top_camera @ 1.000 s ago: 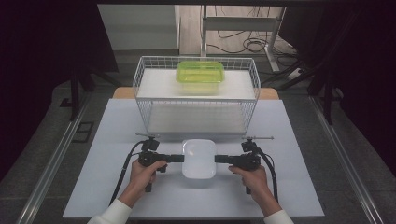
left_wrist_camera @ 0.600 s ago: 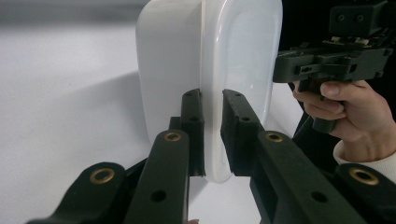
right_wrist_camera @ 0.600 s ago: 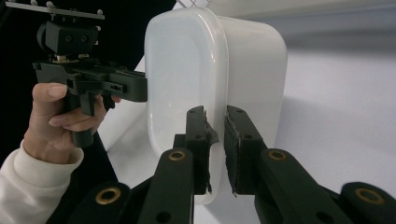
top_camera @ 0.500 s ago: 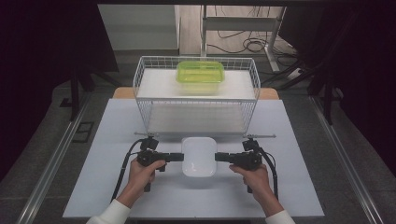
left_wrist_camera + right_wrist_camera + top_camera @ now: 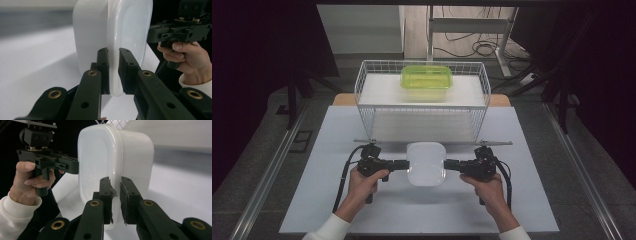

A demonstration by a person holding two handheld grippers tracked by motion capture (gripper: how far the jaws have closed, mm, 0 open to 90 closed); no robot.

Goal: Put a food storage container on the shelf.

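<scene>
A white lidded plastic container hangs just above the white table, in front of the wire basket, held from both sides. My left gripper is shut on its left rim; in the left gripper view the jaws pinch the edge of the container. My right gripper is shut on the opposite rim, and in the right gripper view its fingertips clamp the container's lip. Each gripper view shows the other hand and gripper beyond the container.
A white wire basket stands at the back of the table, close behind the container. A translucent green lidded box rests at the basket's far side. Metal rails run along both sides of the table. Cables trail from both grippers.
Both grippers and the white container between them have shifted a little away from the person, toward the wire basket. Both grips are unchanged.
</scene>
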